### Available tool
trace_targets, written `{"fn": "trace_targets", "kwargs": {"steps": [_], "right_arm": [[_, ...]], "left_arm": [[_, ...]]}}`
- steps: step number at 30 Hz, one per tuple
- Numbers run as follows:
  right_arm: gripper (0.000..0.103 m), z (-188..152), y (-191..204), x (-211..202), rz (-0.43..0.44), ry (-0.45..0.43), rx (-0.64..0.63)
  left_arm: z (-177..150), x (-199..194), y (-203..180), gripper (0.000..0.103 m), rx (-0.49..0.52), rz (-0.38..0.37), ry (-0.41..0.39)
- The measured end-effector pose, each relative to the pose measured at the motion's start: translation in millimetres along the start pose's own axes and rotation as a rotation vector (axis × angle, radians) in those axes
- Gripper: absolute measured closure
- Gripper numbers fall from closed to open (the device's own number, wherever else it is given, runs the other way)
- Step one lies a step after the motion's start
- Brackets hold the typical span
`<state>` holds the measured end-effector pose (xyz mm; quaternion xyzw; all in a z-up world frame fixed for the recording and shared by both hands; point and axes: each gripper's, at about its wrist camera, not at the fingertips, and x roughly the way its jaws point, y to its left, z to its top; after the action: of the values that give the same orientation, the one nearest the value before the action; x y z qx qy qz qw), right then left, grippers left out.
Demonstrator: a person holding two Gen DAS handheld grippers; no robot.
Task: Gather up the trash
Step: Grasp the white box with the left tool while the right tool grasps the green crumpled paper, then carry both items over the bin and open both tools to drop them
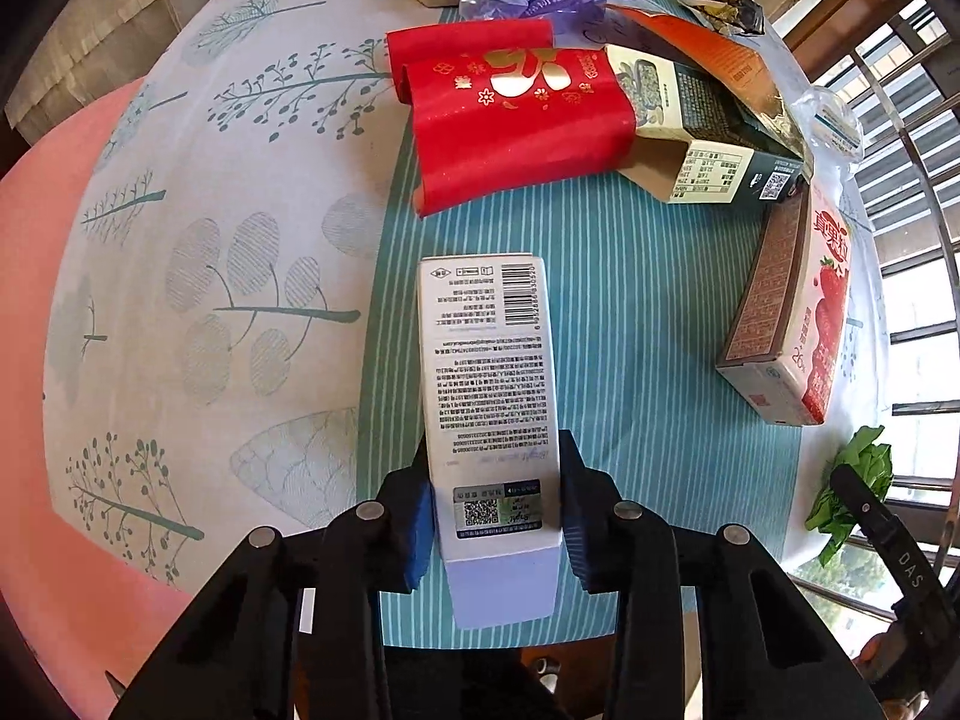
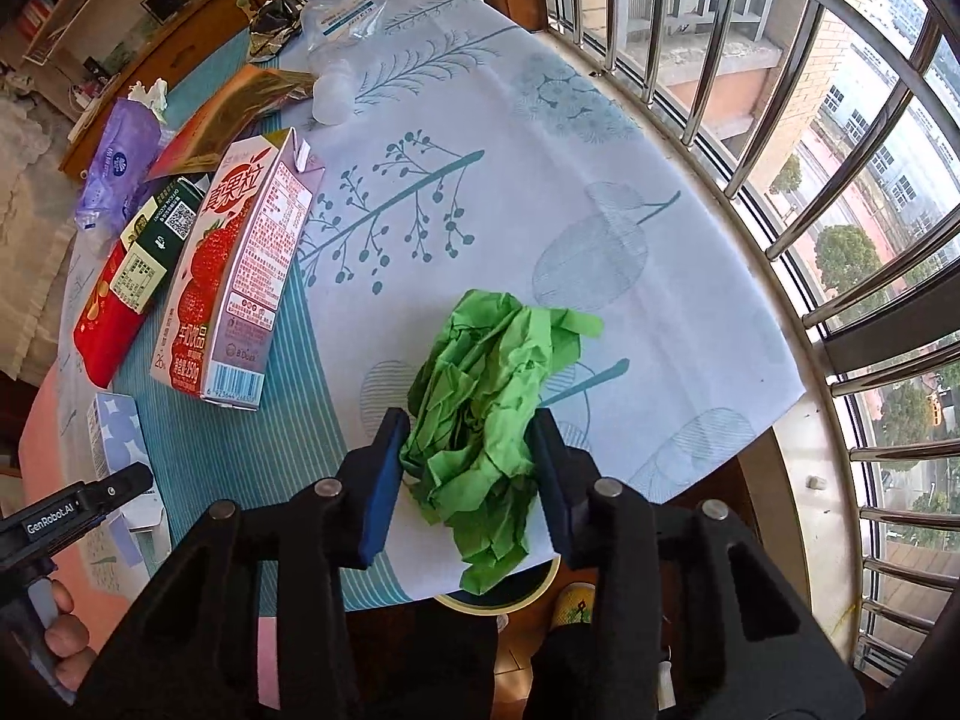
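My left gripper (image 1: 497,480) is shut on a long white printed box (image 1: 489,372), held above the striped teal cloth (image 1: 630,312); the box also shows at the left edge of the right wrist view (image 2: 114,438). My right gripper (image 2: 468,450) is shut on a crumpled wad of green paper (image 2: 486,396) above the near table edge; the wad also shows at the right of the left wrist view (image 1: 852,480). More trash lies on the table: a red packet (image 1: 516,120), an open dark carton (image 1: 702,138), a strawberry milk carton (image 2: 240,276).
A purple tissue pack (image 2: 117,162), a foil wrapper (image 2: 273,24), an orange pouch (image 2: 234,114) and a clear plastic bag (image 2: 342,30) lie at the far side. A barred window (image 2: 840,180) runs along the right. A round rim (image 2: 510,600) shows below the table edge.
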<state>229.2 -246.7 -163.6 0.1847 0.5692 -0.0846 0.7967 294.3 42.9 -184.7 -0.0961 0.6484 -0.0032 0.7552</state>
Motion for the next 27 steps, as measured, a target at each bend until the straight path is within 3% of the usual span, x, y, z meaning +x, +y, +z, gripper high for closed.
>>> {"fn": "trace_targets", "kwargs": {"steps": [7,15,23,27], "right_arm": [[0.071,-4.9,1.9,-23.2,0.064,-0.009,-0.041],[0.072,-30.0,11.7,-78.1,0.136,-0.035,-0.167],[0.072,-88.5,17.5,-122.2,0.221,-0.034,-0.332],[0.072,-123.4,18.4,-130.1,0.244,-0.043,-0.413]], "left_arm": [[-16.2,-11.8,-2.6,0.069,0.027,0.016,-0.036],[-52.1,-77.2,-2.7,0.069,0.043,-0.002,-0.144],[-140.0,-137.9,-6.1,0.069,0.062,-0.037,-0.253],[-180.7,-142.9,-15.3,0.069,0.090,-0.039,-0.306]]}}
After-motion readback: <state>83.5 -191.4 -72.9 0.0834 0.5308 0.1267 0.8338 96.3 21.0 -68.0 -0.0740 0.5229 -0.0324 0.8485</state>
